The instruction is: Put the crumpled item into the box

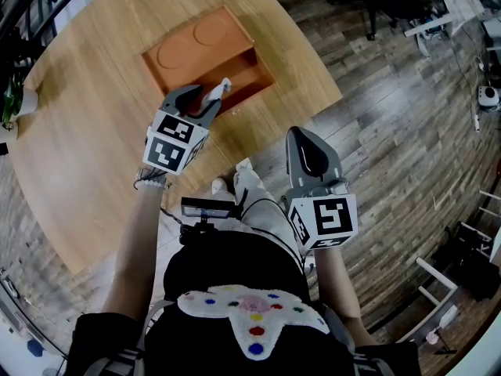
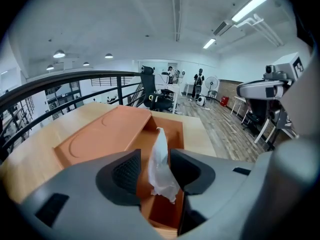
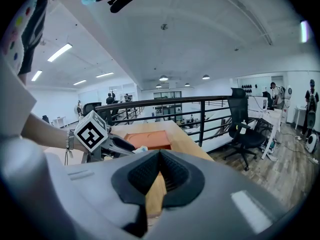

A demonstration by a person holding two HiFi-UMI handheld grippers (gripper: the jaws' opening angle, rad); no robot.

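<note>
A white crumpled tissue (image 1: 218,92) hangs upright between the jaws of my left gripper (image 1: 202,99), right over the open compartment of the orange box (image 1: 244,75). In the left gripper view the tissue (image 2: 161,164) leans against the right jaw, a gap shows on its left side, and the left gripper (image 2: 155,168) stands open around it. The box (image 2: 112,133) has a flat lid part to the left of the compartment. My right gripper (image 1: 311,138) is shut and empty, held off the table's near edge; its view shows the right gripper (image 3: 159,171) with pads together.
The box sits on a round wooden table (image 1: 94,131) with a small potted plant (image 1: 11,104) at its left edge. A wooden floor lies to the right. A black railing (image 3: 200,109) and an office chair (image 3: 245,129) stand beyond the table.
</note>
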